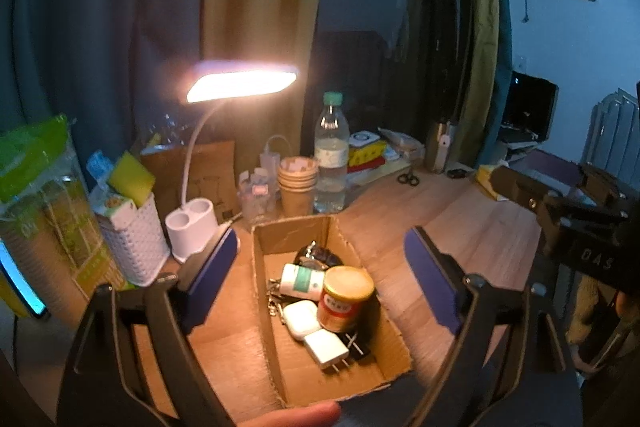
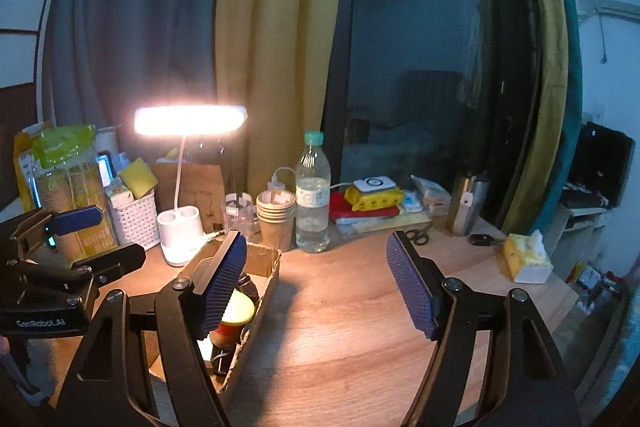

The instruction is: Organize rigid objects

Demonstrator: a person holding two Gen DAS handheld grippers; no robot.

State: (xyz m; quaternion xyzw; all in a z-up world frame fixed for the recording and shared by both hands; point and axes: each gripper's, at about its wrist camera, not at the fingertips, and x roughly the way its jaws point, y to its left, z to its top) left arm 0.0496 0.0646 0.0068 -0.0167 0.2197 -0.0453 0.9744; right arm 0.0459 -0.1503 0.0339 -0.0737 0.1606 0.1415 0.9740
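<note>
Wooden desk (image 2: 360, 307): bare lit surface lies between and below the jaws of the right gripper (image 2: 316, 283), whose blue-padded jaws stand wide apart and hold nothing.

Cardboard box (image 1: 400, 355): open-topped, lying directly between the jaws of the left gripper (image 1: 320, 279), which are likewise spread wide with nothing in them. In the right wrist view the box sits behind and just beyond the left-hand jaw, partly hidden by it.

Desk lamp (image 1: 242, 83): lit, beyond the left-hand jaw in both views, on a white base.

Water bottle (image 1: 331, 155): upright beyond the box, beside a stack of paper cups (image 1: 298, 183).

Box contents, all midway between the left gripper's jaws:
- gold-lidded jar (image 1: 346, 297), upright;
- white bottle (image 1: 302, 279), lying on its side, touching the jar;
- white earbud case (image 1: 301, 319), against the jar's base;
- white plug adapter (image 1: 326, 347), nearest the camera, prongs outward;
- dark object at the far end, not identifiable.
</note>
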